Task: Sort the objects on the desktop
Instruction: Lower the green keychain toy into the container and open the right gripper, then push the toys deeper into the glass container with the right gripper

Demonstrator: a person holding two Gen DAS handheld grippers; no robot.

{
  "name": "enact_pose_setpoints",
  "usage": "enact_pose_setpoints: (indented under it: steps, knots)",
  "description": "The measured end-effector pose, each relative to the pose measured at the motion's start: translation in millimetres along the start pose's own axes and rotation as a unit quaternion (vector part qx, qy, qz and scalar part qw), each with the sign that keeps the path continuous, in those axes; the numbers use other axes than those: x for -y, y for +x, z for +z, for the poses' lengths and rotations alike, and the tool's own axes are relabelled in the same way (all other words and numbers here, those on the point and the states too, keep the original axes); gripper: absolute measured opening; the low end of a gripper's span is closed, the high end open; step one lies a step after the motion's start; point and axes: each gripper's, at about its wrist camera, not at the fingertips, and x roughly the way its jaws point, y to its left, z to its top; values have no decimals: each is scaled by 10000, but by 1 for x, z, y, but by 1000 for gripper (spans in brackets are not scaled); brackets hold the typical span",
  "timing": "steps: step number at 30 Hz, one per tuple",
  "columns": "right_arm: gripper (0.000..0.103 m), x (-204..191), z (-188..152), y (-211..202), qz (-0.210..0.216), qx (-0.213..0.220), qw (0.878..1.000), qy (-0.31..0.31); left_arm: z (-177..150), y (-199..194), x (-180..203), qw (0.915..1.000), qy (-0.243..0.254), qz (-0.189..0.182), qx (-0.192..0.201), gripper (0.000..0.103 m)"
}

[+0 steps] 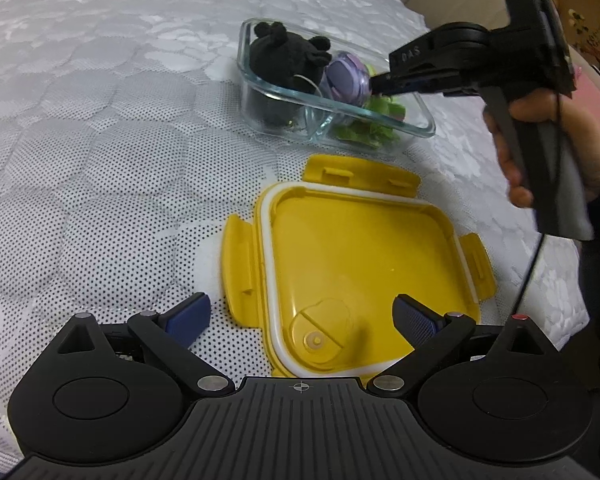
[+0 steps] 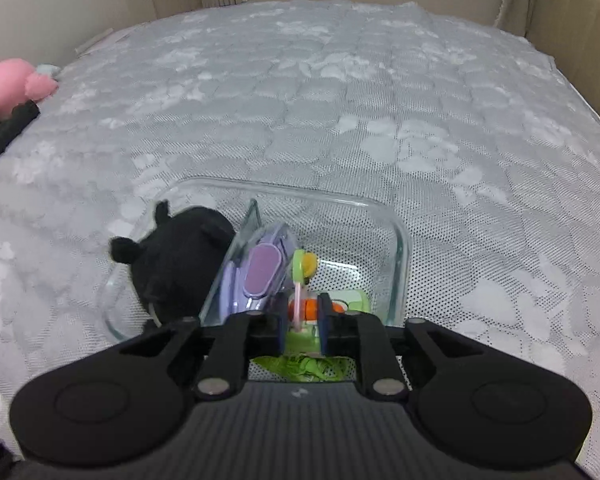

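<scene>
A glass container [image 1: 424, 118] [image 2: 401, 248] with a divider stands on the quilted cover. A black plush [image 1: 284, 56] [image 2: 180, 264] fills its left compartment. A purple case [image 1: 346, 76] [image 2: 262, 272] leans on the divider. My right gripper [image 2: 303, 314] [image 1: 377, 84] reaches down into the right compartment. Its jaws are nearly together on a small green toy [image 2: 302, 340] with a pink stem and a yellow knob. More green pieces [image 1: 364, 128] lie below it. My left gripper [image 1: 300, 312] is open above the near edge of a yellow clip lid [image 1: 360, 248], which lies upside down.
A hand [image 1: 540, 132] holds the right gripper's handle, and a cable hangs from it. A pink plush [image 2: 8, 84] and a dark object [image 2: 8, 128] sit at the far left edge of the cover. A cardboard box [image 2: 580, 20] stands at the right.
</scene>
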Motion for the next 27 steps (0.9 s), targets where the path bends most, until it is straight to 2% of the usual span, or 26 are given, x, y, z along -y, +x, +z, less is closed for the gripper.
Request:
enact_pose_setpoints:
  steps: [4, 8, 10, 11, 14, 18, 21, 23, 27]
  knots:
    - [5, 3, 6, 2, -6, 25, 9992, 392, 0, -1, -3, 10000, -20, 9, 10, 100]
    - [10, -1, 8, -4, 126, -426, 9990, 1, 0, -2, -5, 10000, -73, -19, 13, 100]
    - [17, -3, 9, -16, 89, -313, 9995, -13, 1, -1, -5, 10000, -84, -29, 21, 100]
    - [19, -3, 9, -24, 53, -117, 9999, 34, 1, -1, -5, 9999, -90, -42, 26, 100]
    - [20, -8, 12, -42, 297, 307, 9990, 151, 1, 1, -2, 9999, -73, -78, 11, 100]
    - [21, -24, 15, -39, 909, 335, 9952, 105, -1, 1, 0, 10000, -17, -70, 3, 100]
    - [28, -43, 17, -27, 1115, 375, 9930, 67, -1, -1, -1, 10000, -49, -56, 17, 100]
    - [30, -55, 19, -16, 1112, 359, 9931, 22, -1, -2, -2, 10000, -66, -39, 34, 100]
    - [34, -71, 18, 3, 662, 51, 9976, -217, -2, -7, -6, 9999, -69, 15, 74, 100]
